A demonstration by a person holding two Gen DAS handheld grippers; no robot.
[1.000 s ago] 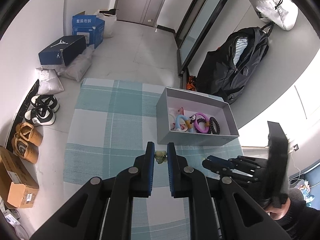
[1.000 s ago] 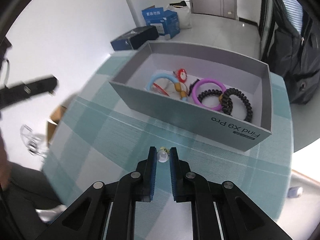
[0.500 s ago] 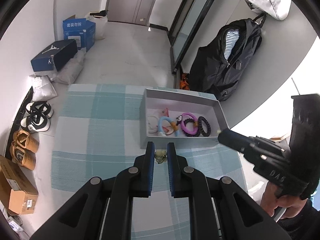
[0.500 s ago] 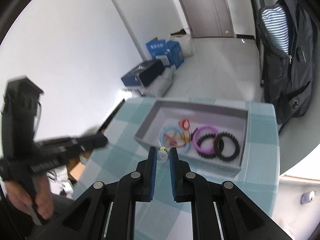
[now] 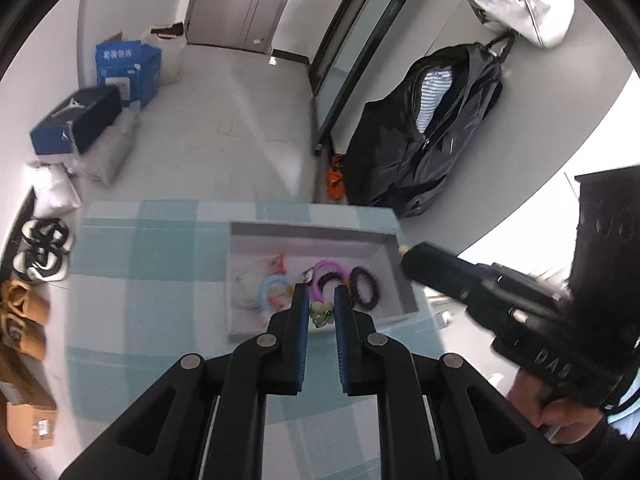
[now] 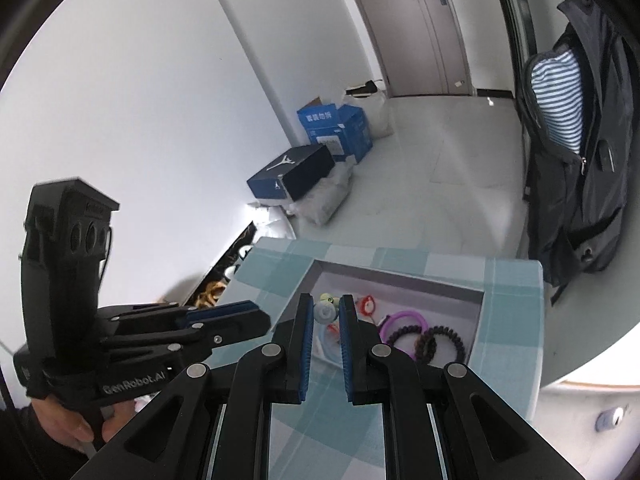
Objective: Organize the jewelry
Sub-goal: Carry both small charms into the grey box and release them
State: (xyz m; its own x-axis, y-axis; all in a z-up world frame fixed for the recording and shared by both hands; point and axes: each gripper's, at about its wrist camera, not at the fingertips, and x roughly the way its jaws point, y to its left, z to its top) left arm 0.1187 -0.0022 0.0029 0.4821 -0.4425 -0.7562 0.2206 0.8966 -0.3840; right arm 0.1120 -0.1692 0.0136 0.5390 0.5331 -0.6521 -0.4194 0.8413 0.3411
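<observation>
A grey open box on the checked table holds a purple ring, black coil hair ties, a light blue ring and a red-and-white piece. My left gripper is shut on a small yellow-green trinket, held above the box's near wall. My right gripper is shut on a small white-and-green trinket, held over the box. Each gripper shows in the other's view: the right and the left.
The table carries a teal-and-white checked cloth. On the floor beyond lie blue boxes, a dark shoebox, shoes and a black backpack against the wall.
Both grippers rose and moved forward with their trinkets; the box now lies lower and closer under the fingertips. The right gripper came in over the box's right corner.
</observation>
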